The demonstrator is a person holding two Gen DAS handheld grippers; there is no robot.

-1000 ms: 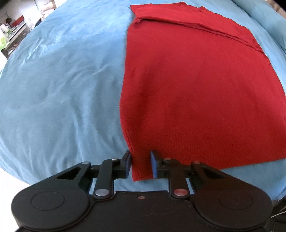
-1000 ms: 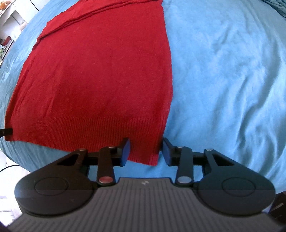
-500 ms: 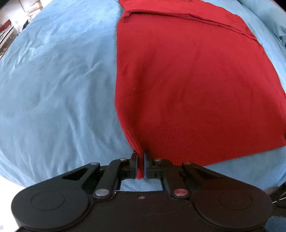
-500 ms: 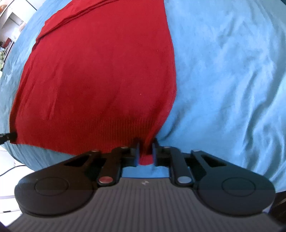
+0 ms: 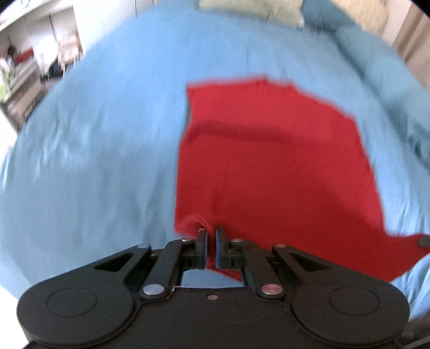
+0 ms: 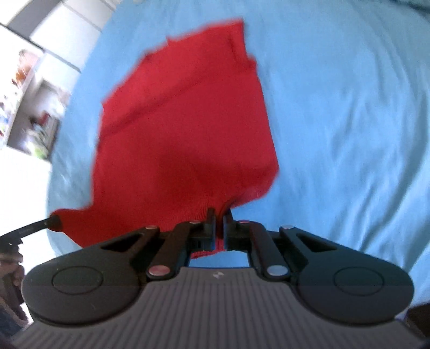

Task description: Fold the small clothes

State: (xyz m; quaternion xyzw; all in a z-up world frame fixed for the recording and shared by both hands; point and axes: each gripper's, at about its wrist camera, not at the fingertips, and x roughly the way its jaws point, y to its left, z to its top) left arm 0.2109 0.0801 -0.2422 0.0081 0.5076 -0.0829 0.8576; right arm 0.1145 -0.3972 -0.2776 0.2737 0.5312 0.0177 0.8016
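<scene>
Bare blue bed (image 5: 102, 150) lies left of the red garment (image 5: 268, 166) and right of it; pillows (image 5: 250, 9) bound the far edge.

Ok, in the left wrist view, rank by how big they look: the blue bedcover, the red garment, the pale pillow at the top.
1. Blue bedcover, fills most of the view.
2. Red garment, its near hem pinched in the left hand-held gripper.
3. Pale pillow, smallest, though it is farthest away and cut by the edge, so its true size is unsure.
</scene>
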